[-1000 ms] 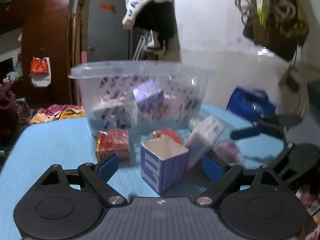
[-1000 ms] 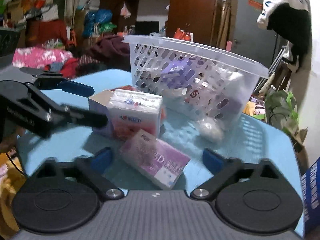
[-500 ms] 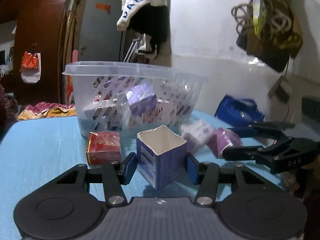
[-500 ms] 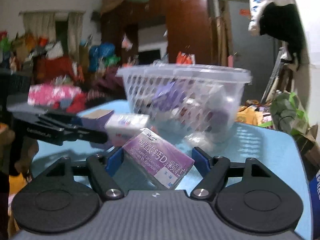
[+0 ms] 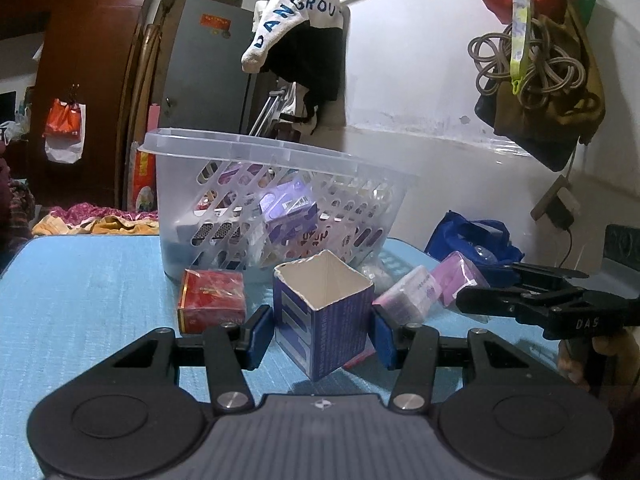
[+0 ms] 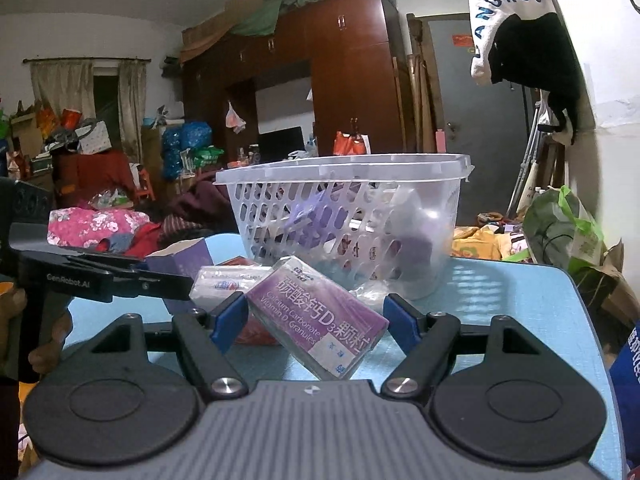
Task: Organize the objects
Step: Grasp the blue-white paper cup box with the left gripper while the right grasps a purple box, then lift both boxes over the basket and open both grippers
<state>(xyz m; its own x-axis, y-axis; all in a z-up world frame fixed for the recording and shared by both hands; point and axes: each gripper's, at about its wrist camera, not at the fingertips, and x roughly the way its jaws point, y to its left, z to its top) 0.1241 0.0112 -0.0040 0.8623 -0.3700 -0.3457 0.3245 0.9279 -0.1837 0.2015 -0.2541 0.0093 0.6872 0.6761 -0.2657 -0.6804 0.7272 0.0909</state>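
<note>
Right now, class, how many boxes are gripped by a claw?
2. The open blue carton is between the pads of the left claw. The purple box is in the right claw. Neither claw hides another.

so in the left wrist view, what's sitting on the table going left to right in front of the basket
red box → open-topped blue carton between the left gripper jaws → white-and-purple packet → pink-purple box, held by the right gripper
</note>
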